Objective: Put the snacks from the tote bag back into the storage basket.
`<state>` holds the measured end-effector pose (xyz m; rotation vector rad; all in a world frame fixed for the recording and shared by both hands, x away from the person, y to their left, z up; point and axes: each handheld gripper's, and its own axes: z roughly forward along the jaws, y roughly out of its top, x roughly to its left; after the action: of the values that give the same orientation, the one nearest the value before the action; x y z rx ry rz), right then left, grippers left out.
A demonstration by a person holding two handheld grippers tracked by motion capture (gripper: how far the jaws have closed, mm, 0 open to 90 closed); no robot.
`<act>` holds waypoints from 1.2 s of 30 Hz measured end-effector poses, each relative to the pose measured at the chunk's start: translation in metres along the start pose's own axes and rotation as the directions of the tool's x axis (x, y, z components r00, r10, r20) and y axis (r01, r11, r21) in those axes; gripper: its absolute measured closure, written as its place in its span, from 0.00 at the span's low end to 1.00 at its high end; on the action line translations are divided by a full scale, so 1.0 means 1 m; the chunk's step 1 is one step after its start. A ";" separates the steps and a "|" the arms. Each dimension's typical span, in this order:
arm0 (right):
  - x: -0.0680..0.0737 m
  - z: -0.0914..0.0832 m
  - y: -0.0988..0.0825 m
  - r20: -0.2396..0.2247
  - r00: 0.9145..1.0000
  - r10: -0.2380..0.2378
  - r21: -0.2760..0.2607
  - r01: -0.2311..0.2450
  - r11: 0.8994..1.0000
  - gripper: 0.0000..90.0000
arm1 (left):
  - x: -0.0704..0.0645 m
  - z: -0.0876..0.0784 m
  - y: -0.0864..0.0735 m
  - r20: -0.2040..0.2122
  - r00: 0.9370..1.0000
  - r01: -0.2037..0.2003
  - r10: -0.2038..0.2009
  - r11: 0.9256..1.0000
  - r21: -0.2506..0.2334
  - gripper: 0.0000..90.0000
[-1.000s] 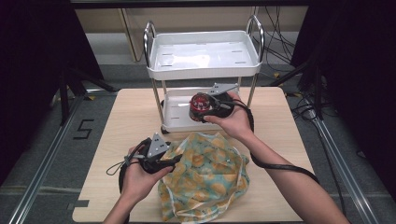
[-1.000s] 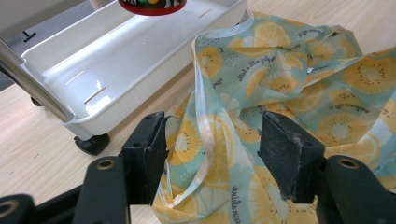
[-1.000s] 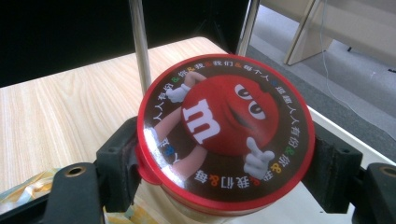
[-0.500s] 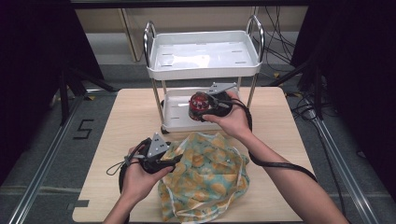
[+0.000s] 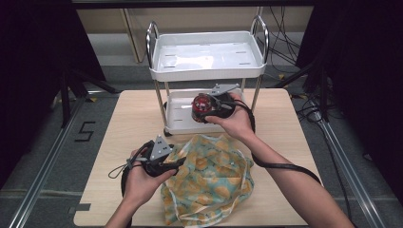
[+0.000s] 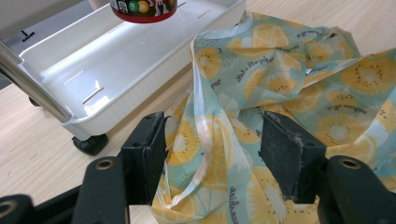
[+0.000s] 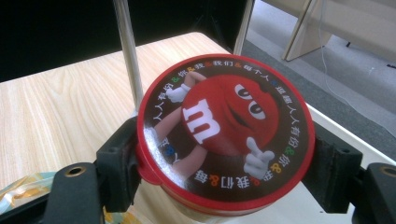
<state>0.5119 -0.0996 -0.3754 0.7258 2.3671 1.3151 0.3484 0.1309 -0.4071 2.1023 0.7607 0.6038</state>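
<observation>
Overhead, a pale wood-grain bench [image 5: 133, 123] sits on a grey floor [image 5: 43, 142], with dark surroundings to left and right and a pale board wall at the far side. A black numeral five [image 5: 85, 131] is marked on the floor just left of the bench, and metal rails [image 5: 43, 185] run along both sides. Cables [image 5: 285, 47] lie on the floor at the far right.

At the far middle of the bench stands a white two-tier trolley [image 5: 209, 71] on castors, its top tray bare. The right gripper [image 7: 224, 158] pinches a round red-lidded candy tub [image 7: 224, 126] by its sides, holding it above the near edge of the trolley's lower tray [image 6: 93, 65].

Near the middle of the bench lies a crumpled cloth bag [image 5: 214, 180] printed with orange slices on teal. The left gripper [image 6: 212, 154] rests at its left edge, jaws spread, with a fold and a ribbon strap [image 6: 201, 121] of the bag between them but not pressed.
</observation>
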 end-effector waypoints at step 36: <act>-0.005 0.014 -0.002 0.001 1.000 -0.015 0.016 0.015 1.000 0.29 | -0.001 0.000 0.000 -0.001 1.000 -0.001 0.001 1.000 0.004 0.44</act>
<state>0.5230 -0.0936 -0.3839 0.7118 2.3806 1.2903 0.3475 0.1304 -0.4075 2.1060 0.7618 0.6051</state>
